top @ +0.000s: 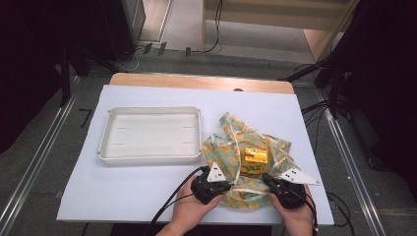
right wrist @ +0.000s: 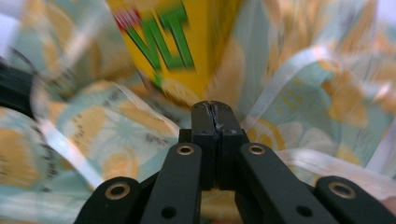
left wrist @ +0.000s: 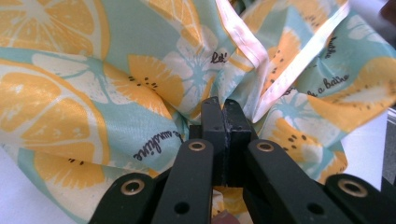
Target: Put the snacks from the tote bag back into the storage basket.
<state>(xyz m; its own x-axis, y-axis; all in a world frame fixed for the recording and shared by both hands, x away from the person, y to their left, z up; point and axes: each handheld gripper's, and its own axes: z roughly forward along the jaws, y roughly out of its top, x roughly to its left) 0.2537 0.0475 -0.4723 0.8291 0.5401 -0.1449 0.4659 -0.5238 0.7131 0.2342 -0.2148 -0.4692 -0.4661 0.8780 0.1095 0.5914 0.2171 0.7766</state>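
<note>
A citrus-print cloth bag (top: 246, 162) lies crumpled on the white table cover (top: 147, 196), right of the empty white tray (top: 150, 133), with a yellow carton (top: 255, 161) on top. The left gripper (top: 220, 188) and right gripper (top: 272, 185) sit at the bag's near edge, jaws fully closed, apparently pinching fabric. Likely step: opening the bag; next, spreading the mouth evenly.

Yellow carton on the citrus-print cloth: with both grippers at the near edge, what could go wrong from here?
The yellow carton lies loose on the crumpled cloth; pulling the fabric may tip or roll it off. Both the left gripper and the right gripper have their jaws shut with no fabric clearly pinched, so a lift may come up empty. The right gripper view is blurred, so its aim may be off.
</note>
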